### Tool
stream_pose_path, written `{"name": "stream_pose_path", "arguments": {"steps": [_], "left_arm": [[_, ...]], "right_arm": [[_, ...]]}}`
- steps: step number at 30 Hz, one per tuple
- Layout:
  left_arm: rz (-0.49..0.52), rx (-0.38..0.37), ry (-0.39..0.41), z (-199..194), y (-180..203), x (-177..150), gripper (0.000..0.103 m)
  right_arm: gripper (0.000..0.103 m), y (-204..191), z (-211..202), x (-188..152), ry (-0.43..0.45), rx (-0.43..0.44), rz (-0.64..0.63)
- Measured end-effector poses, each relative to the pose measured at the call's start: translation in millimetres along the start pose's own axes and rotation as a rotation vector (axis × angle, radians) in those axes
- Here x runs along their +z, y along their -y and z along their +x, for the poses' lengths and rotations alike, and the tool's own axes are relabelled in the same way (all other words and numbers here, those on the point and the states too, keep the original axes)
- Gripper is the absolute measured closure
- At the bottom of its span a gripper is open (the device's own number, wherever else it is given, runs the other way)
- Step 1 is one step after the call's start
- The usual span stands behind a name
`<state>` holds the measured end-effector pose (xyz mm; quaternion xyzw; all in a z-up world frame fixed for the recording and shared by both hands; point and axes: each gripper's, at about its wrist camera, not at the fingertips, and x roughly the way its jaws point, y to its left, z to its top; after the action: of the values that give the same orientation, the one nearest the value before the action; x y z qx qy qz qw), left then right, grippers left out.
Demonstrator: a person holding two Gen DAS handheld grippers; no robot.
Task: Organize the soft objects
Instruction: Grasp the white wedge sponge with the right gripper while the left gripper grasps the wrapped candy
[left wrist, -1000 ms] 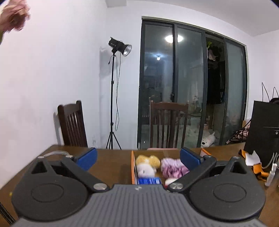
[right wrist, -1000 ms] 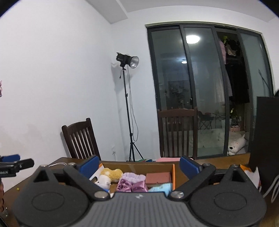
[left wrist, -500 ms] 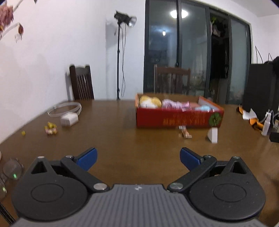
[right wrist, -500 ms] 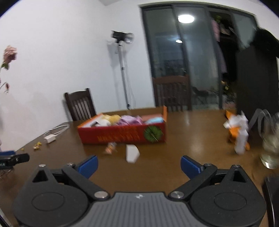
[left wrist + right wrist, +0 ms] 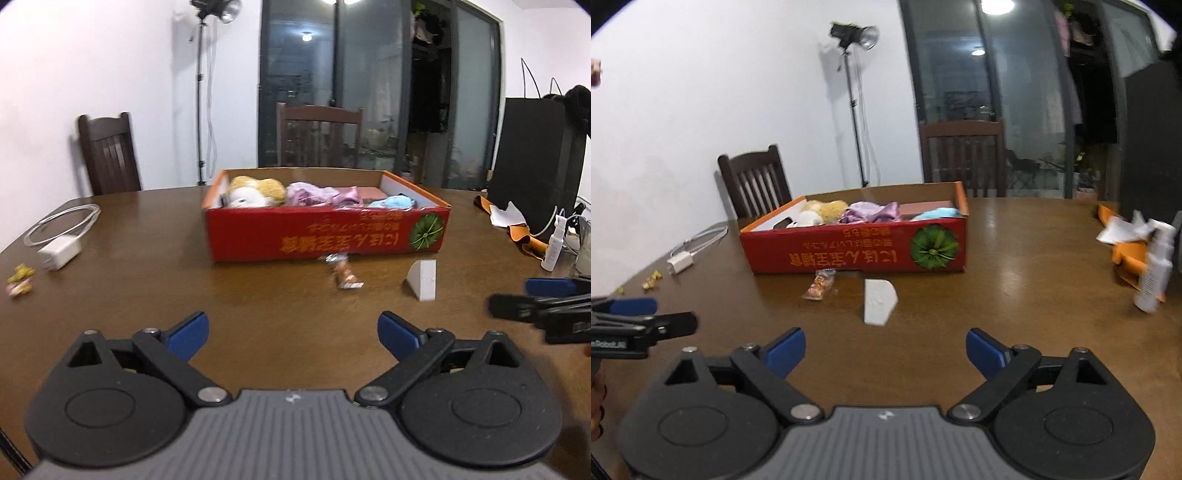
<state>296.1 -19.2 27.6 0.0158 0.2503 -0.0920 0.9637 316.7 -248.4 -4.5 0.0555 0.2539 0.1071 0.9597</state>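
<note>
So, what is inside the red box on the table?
The red box holds a cream plush toy, purple cloth, something pink and a light blue soft item. Its wall hides whatever lies lower.

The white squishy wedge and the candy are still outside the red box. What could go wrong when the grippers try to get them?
The white wedge stands on a narrow side, so a finger bump could tip it over. The candy wrapper lies flat and close to the red box, so a gripper might shove the box instead. The left gripper and right gripper sit close together and could collide.
</note>
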Motion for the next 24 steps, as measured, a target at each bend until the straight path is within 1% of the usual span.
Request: {"name": "stream_pose_path", "arguments": {"steps": [2, 4, 5, 6, 8, 9, 10, 11, 12, 13, 14, 16, 17, 19, 20, 24], "left_arm": [[0.005, -0.019, -0.012, 21, 6, 8, 0.015], [-0.016, -0.05, -0.028, 43, 9, 18, 0.021], [-0.031, -0.075, -0.043, 54, 10, 22, 0.025], [-0.039, -0.103, -0.064, 67, 11, 26, 0.027], [-0.041, -0.127, -0.107, 90, 15, 34, 0.04], [-0.036, -0.131, -0.128, 103, 17, 38, 0.044], [-0.025, -0.13, -0.14, 113, 20, 40, 0.051], [-0.009, -0.131, -0.146, 122, 23, 42, 0.059], [0.001, -0.127, -0.153, 130, 26, 44, 0.063], [0.0, -0.123, -0.161, 139, 27, 45, 0.069], [-0.007, -0.123, -0.172, 145, 28, 45, 0.078], [-0.015, -0.14, -0.172, 150, 28, 44, 0.083], [0.003, -0.135, -0.169, 149, 30, 43, 0.085], [0.034, -0.148, -0.164, 148, 33, 42, 0.087], [0.032, -0.153, -0.164, 149, 34, 42, 0.087], [0.066, -0.147, -0.145, 148, 39, 40, 0.089]], "right_arm": [[0.022, -2, 22, 9, -0.028, 0.006, -0.012], [0.024, -2, 45, 18, -0.059, 0.015, -0.014], [0.029, -1, 55, 22, -0.077, 0.018, -0.006], [0.032, 1, 65, 27, -0.099, 0.02, 0.006], [0.037, 5, 83, 35, -0.12, 0.045, 0.03], [0.039, 7, 91, 39, -0.133, 0.048, 0.036], [0.047, 7, 100, 41, -0.146, 0.05, 0.038], [0.063, 7, 106, 44, -0.152, 0.054, 0.038], [0.072, 7, 110, 45, -0.158, 0.064, 0.035], [0.081, 7, 112, 46, -0.157, 0.077, 0.032], [0.081, 7, 114, 46, -0.154, 0.084, 0.036], [0.081, 10, 114, 43, -0.142, 0.1, 0.043], [0.081, 13, 113, 42, -0.137, 0.109, 0.055], [0.081, 18, 112, 42, -0.135, 0.121, 0.078], [0.081, 19, 111, 43, -0.134, 0.123, 0.08], [0.081, 16, 110, 43, -0.133, 0.126, 0.063]]}}
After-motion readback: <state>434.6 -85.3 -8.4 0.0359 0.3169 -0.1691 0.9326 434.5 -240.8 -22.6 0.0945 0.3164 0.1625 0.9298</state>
